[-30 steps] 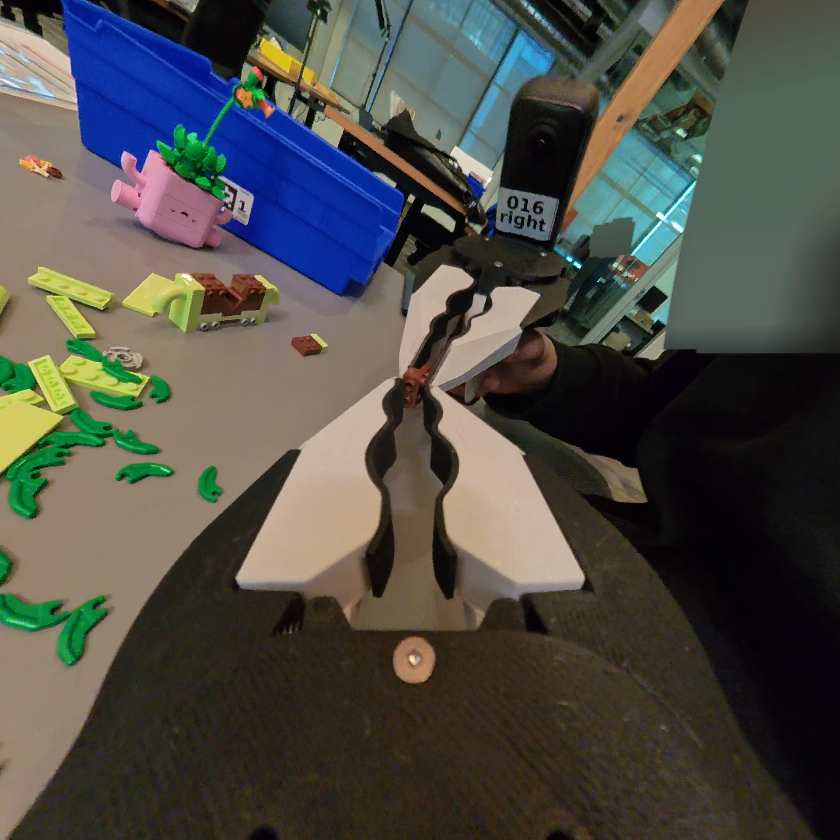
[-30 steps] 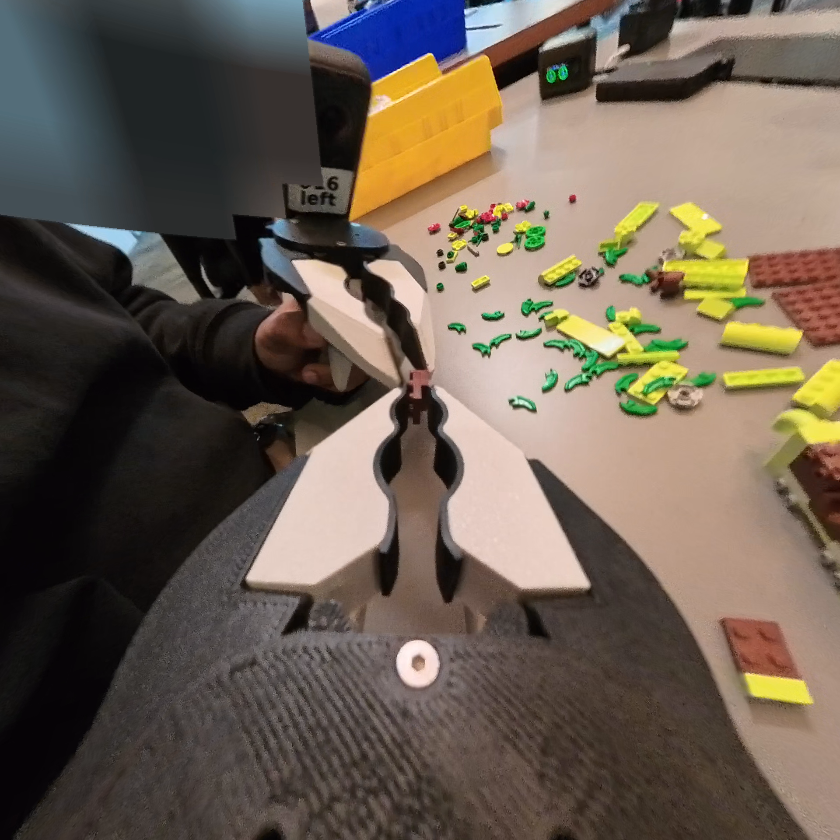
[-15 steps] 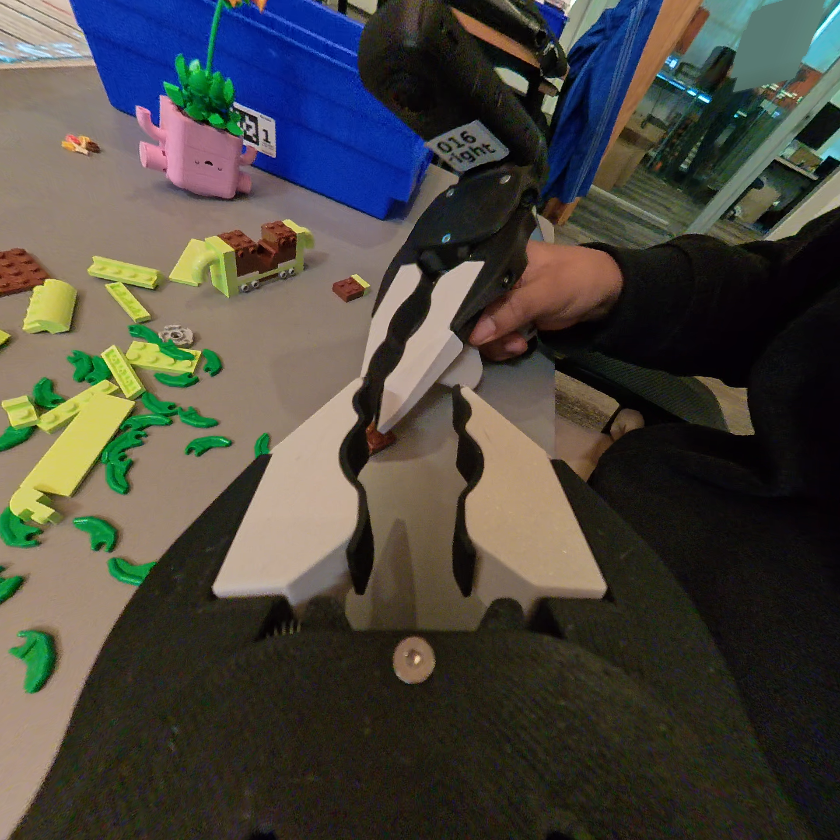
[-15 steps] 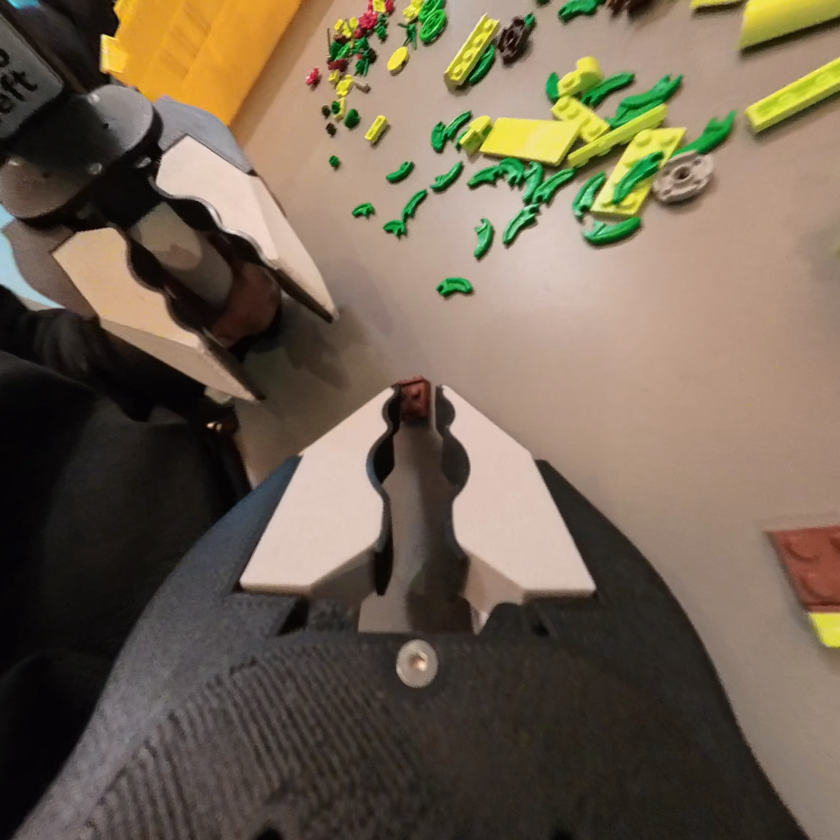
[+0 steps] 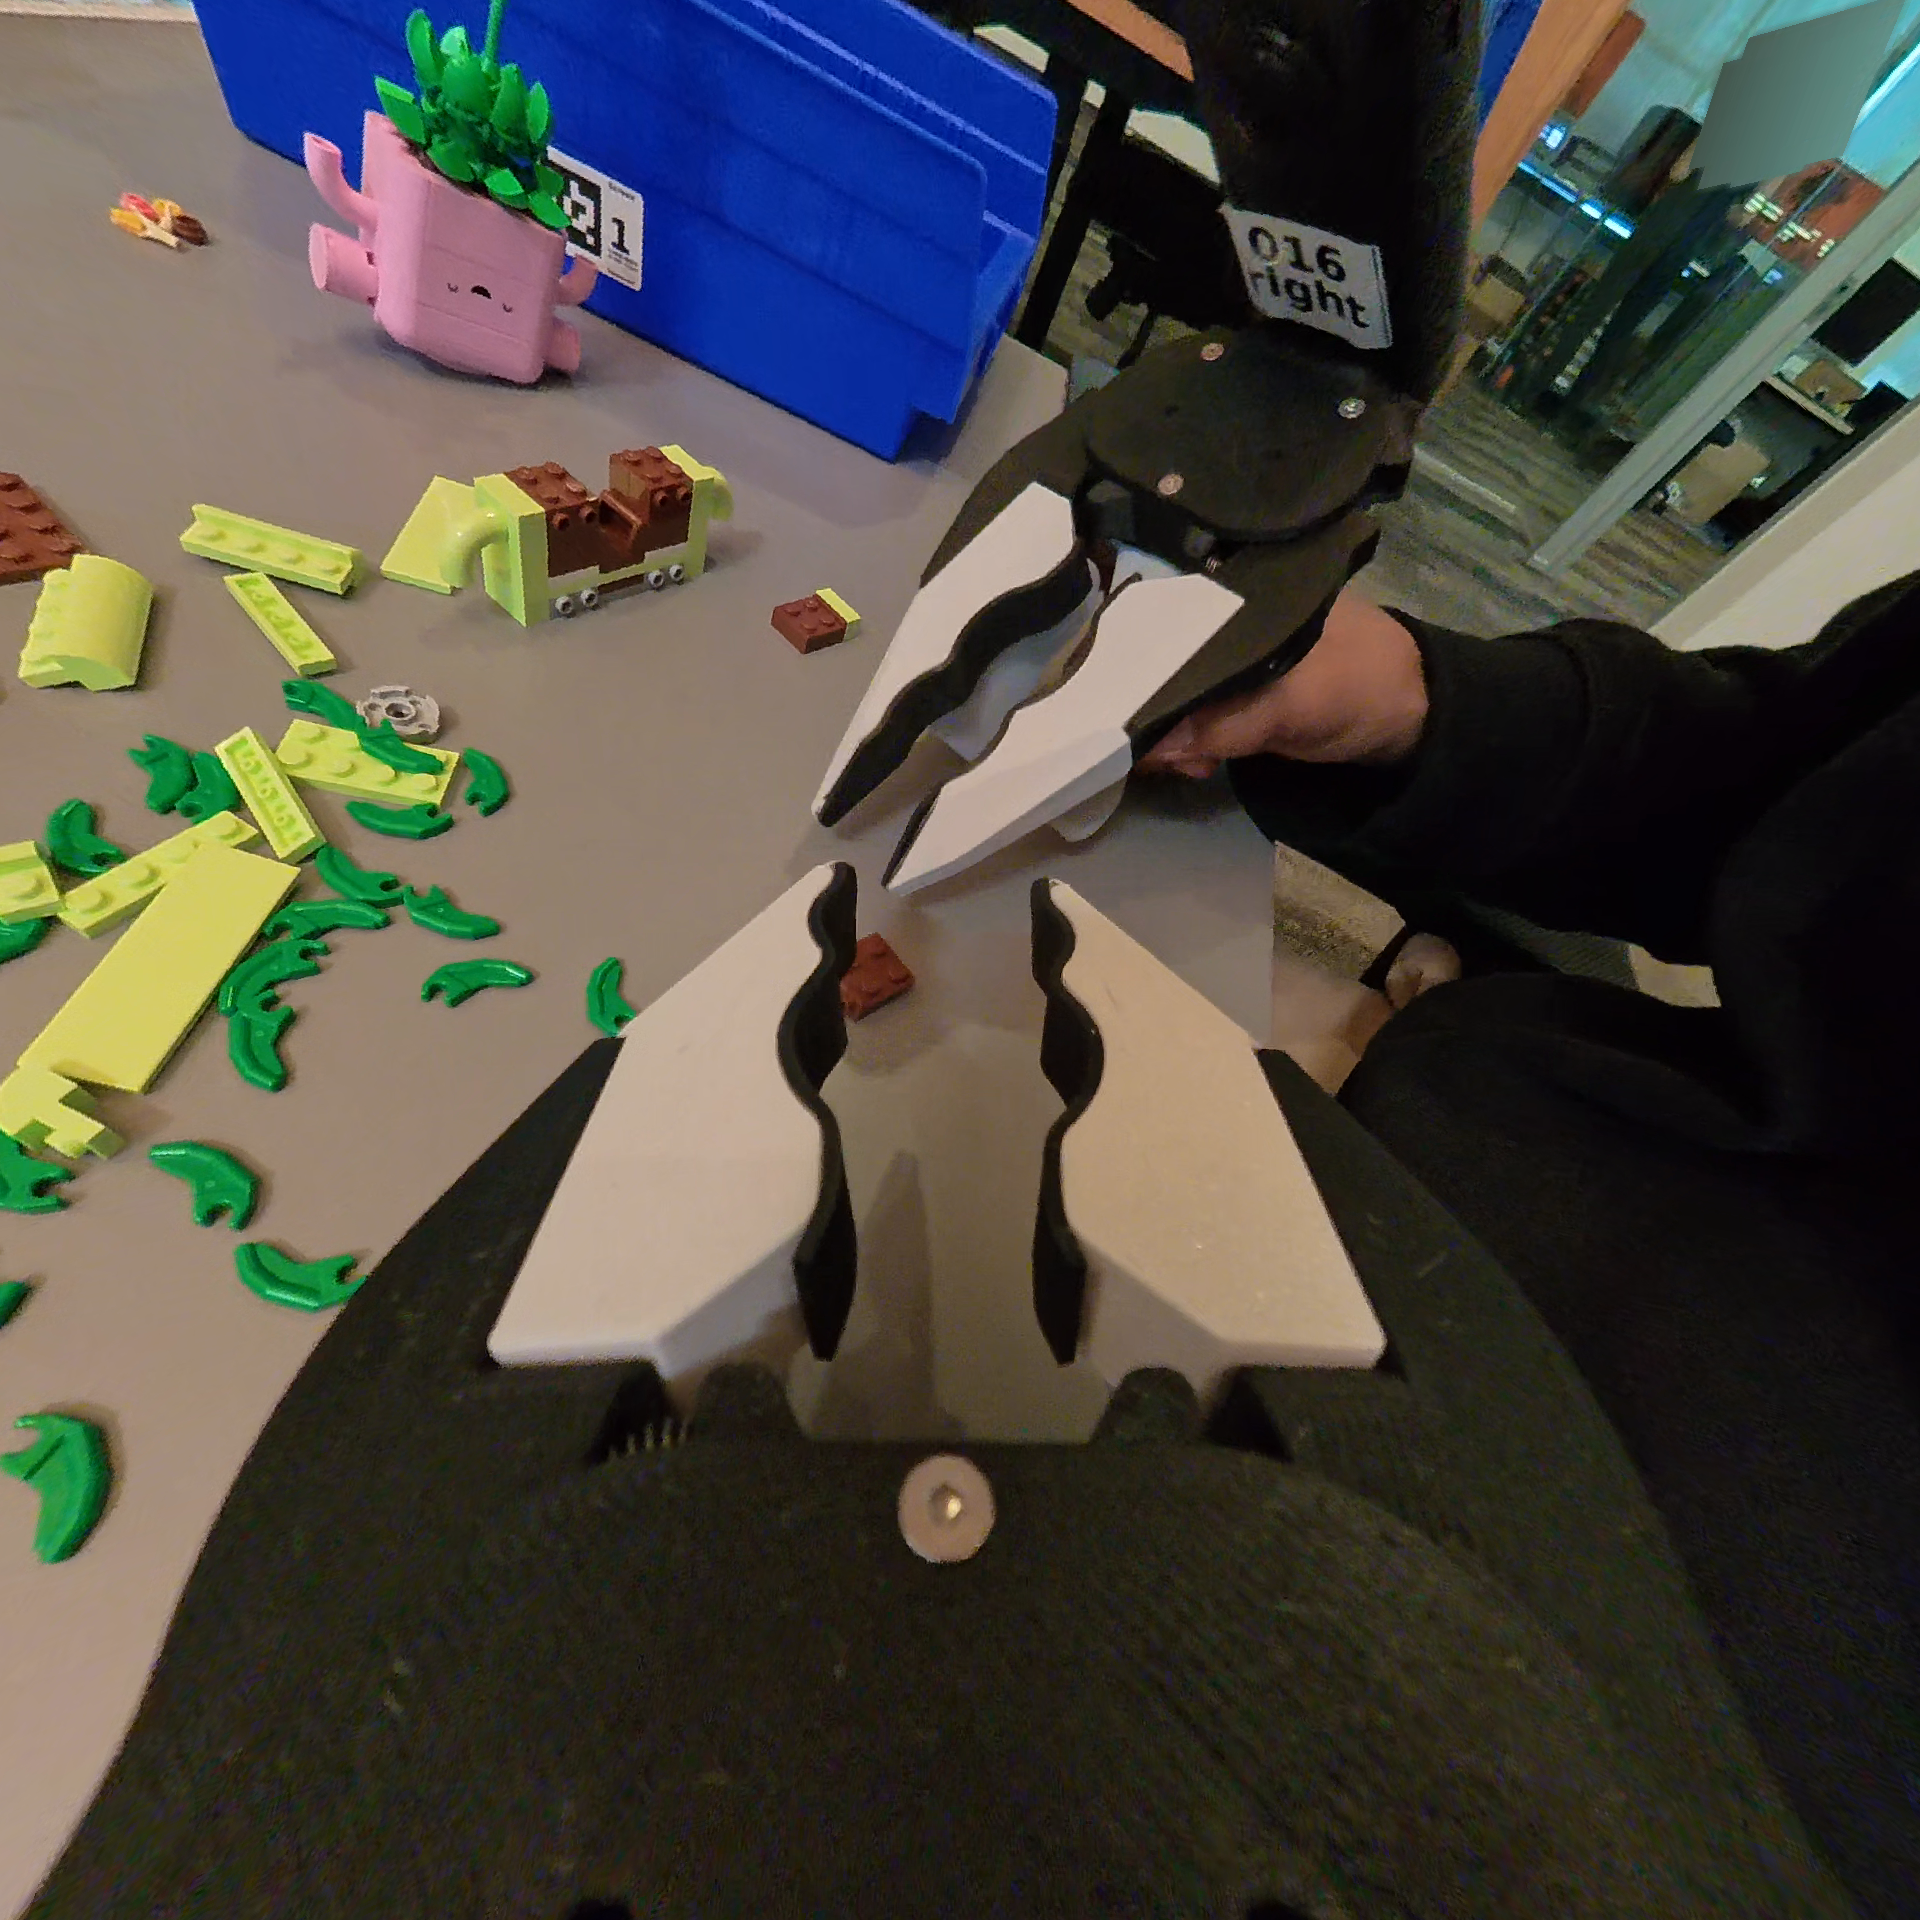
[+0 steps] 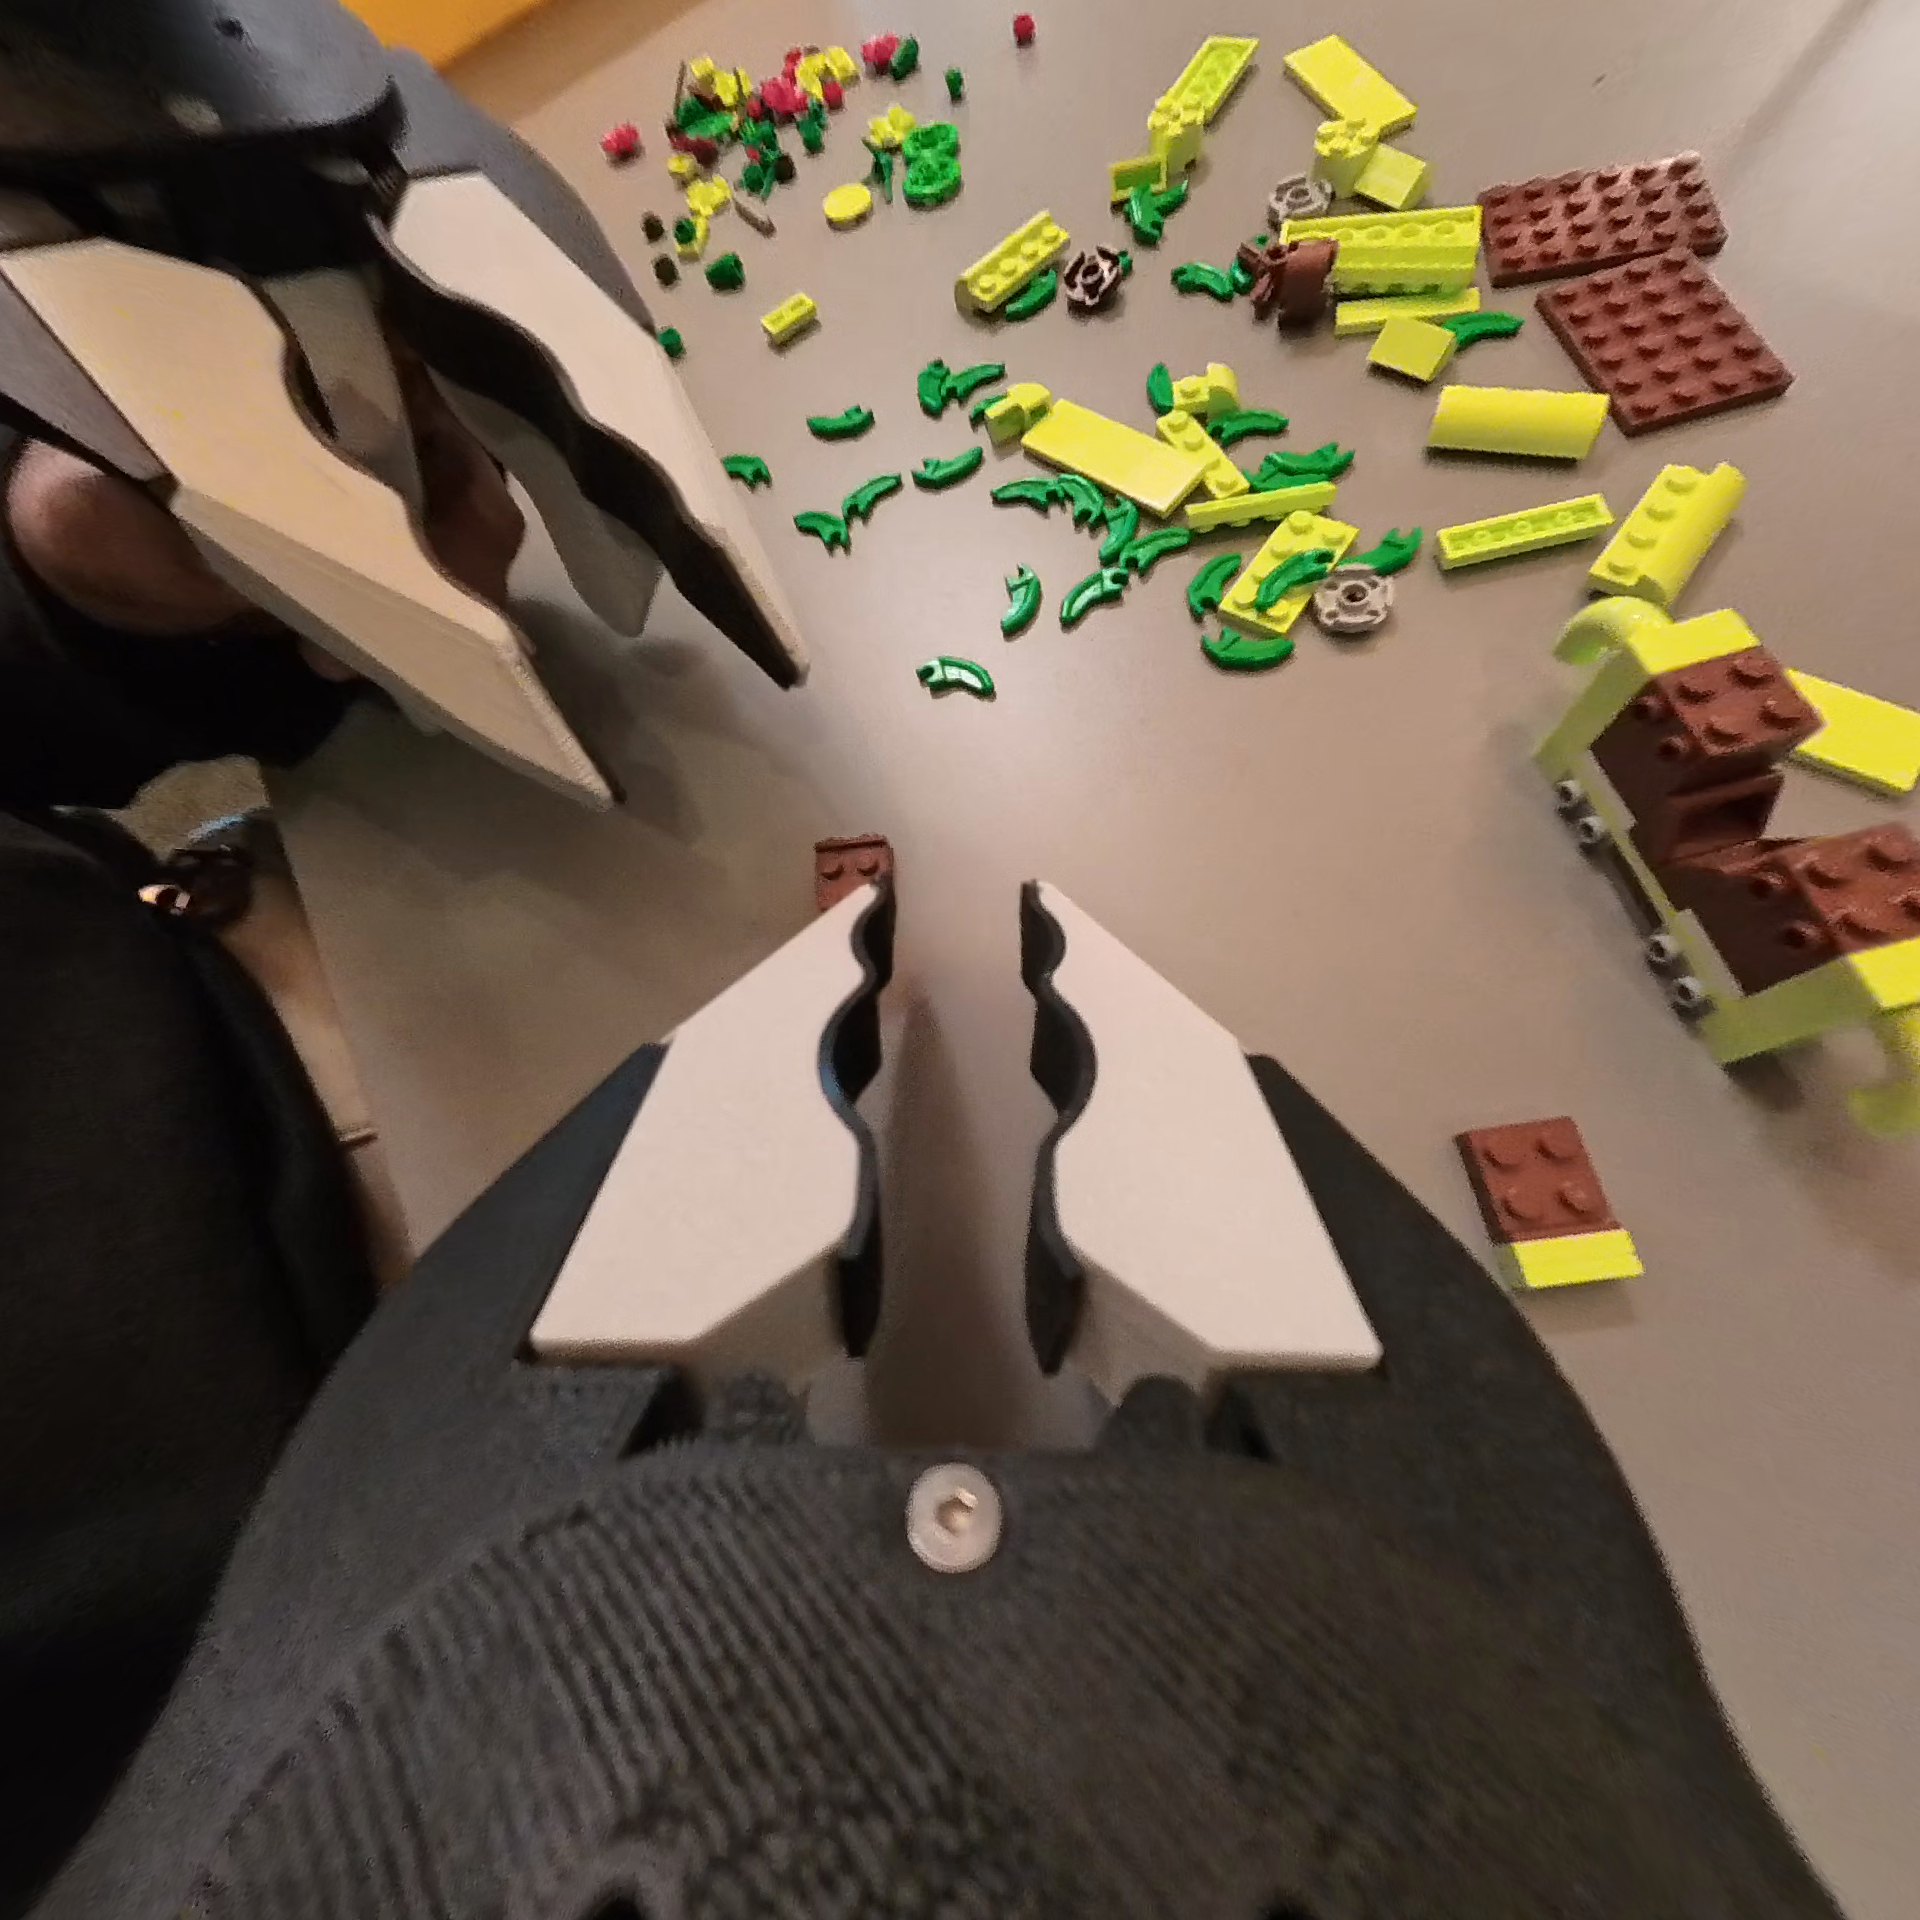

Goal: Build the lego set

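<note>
A small brown brick (image 5: 876, 977) lies loose on the grey table (image 5: 665, 790), between my open left fingers and close to the left one. My left gripper (image 5: 943, 883) is open and empty just above it. My right gripper (image 5: 860, 852) points down at the table just beyond, its jaws apart. In the right wrist view the right gripper (image 6: 956, 888) is open and empty, with the brown brick (image 6: 852, 868) at its left fingertip. The left gripper (image 6: 698, 738) hangs open at upper left. A lime and brown partial build (image 5: 597, 540) stands farther off and also shows in the right wrist view (image 6: 1745, 831).
A brown and lime small plate (image 5: 816, 623) lies near the build. Green leaf pieces (image 6: 1091, 520), lime plates and brown plates (image 6: 1652, 332) are scattered over the table. A pink pot model (image 5: 457, 260) stands before a blue bin (image 5: 779, 208). The table edge (image 5: 1268, 935) is close on the right. The gap from one gripper's tips to the other's is roughly 5 cm. It is some 20 cm from my right tips to the pink pot model (image 5: 457, 260).
Both grippers were shut on the small brown brick in the air. The right one carried it down to the table. Both are now open and the brick lies on the table.
</note>
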{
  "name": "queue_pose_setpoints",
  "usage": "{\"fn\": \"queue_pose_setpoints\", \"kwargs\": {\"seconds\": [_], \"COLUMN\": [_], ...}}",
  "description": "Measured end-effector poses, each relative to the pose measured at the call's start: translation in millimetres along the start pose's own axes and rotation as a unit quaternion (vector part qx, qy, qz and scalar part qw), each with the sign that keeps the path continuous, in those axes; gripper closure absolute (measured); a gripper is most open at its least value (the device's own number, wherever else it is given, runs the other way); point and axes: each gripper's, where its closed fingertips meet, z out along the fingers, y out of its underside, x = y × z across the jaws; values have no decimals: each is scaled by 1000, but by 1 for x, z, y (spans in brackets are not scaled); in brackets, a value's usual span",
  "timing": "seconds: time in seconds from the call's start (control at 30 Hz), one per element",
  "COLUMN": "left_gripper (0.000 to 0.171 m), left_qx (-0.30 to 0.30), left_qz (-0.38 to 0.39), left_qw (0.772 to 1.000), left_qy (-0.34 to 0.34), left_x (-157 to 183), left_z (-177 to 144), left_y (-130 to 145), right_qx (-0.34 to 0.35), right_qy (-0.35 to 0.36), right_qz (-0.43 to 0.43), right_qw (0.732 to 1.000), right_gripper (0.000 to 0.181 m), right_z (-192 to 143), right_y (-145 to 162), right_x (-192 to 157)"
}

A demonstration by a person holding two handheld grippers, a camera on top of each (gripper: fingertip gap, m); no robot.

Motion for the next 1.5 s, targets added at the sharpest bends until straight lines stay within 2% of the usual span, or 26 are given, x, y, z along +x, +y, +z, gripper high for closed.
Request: {"fn": "queue_pose_setpoints", "kwargs": {"seconds": [0.13,0.33,0.53,0.7,0.83,1.0,1.1,1.27,1.33,1.4,1.5], "left_gripper": [142,145,145,145,144,145,144,146,146,149,151], "left_qx": [-11,-32,-49,-18,-16,-11,-29,-31,-21,-15,-14], "left_qz": [4,7,15,-16,12,37,36,31,31,40,29], "left_qw": [1000,999,998,999,999,999,998,998,997,991,966], "left_qy": [-10,-40,-46,-28,-26,-32,-29,-45,-64,-126,-257], "left_x": [-1,-8,-8,-11,-15,-9,-6,-18,-29,-61,-132], "left_z": [3,7,11,20,29,18,10,0,-10,-32,-99], "left_y": [3,8,12,-8,-23,-14,-14,-12,-17,-23,-24], "right_qx": [7,66,74,62,71,101,108,79,63,55,67], "right_qy": [31,69,110,127,173,192,202,221,220,218,214], "right_qz": [-25,4,16,19,24,73,91,81,83,87,82], "right_qw": [999,995,991,990,982,974,969,969,970,971,971], "right_gripper": [160,160,165,166,165,162,161,161,161,160,161], "right_z": [-1,-15,-19,-17,-23,-29,-30,-23,-19,-17,-19], "right_y": [-1,-15,-17,-14,-15,-16,-16,-11,-7,-5,-8], "right_x": [2,17,29,33,44,40,34,33,34,35,33]}}
